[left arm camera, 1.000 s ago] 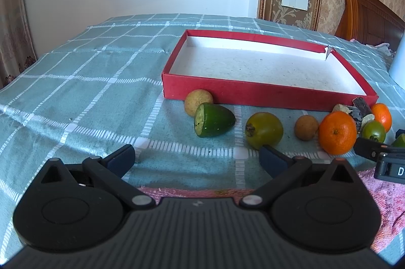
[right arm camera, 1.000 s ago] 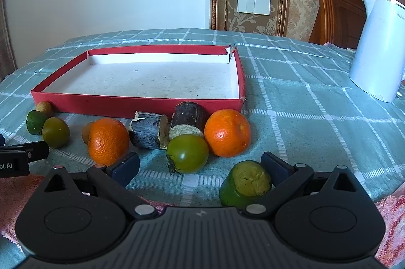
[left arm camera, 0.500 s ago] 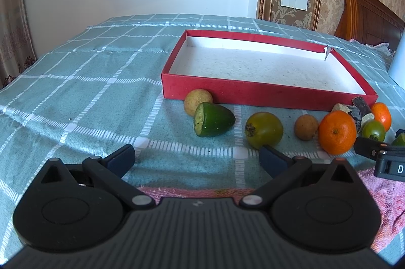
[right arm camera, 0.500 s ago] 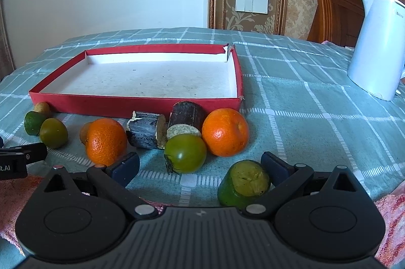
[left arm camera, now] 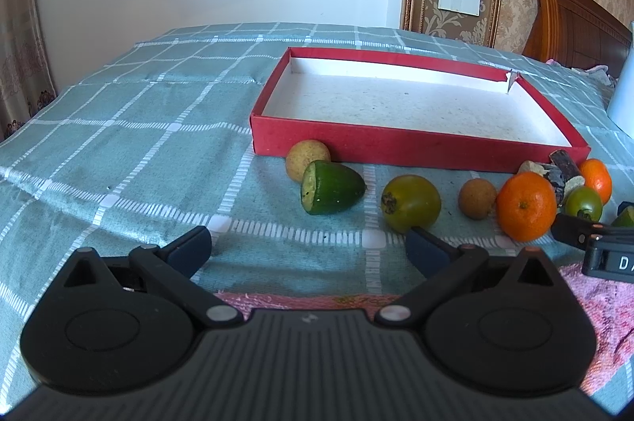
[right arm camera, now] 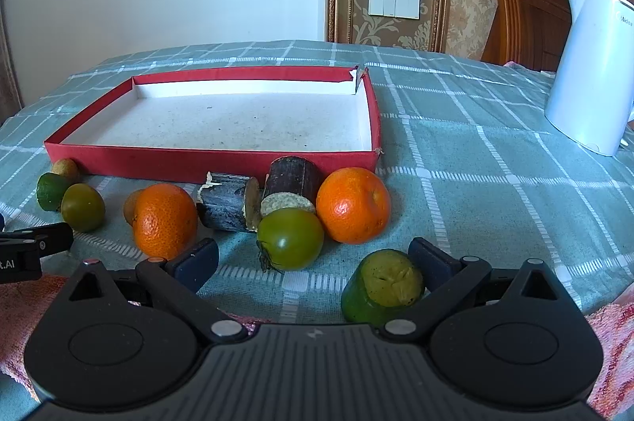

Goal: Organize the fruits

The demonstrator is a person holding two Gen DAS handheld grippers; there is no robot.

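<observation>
So nothing's really moved: left gripper [left arm camera: 309,242] still gaping wide before the cut green fruit [left arm camera: 331,187], right gripper [right arm camera: 313,258] equally wide near the green tomato [right arm camera: 290,238]. Red tray [right arm camera: 210,165] still empty, fruits all lined up outside.

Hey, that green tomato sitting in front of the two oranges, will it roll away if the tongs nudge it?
Probably yes: the green tomato looks round and glossy, so it may roll on the checked cloth and slip between pads. The near orange and cut cane pieces close behind might stop it. The right tongs stand open, holding nothing.
</observation>
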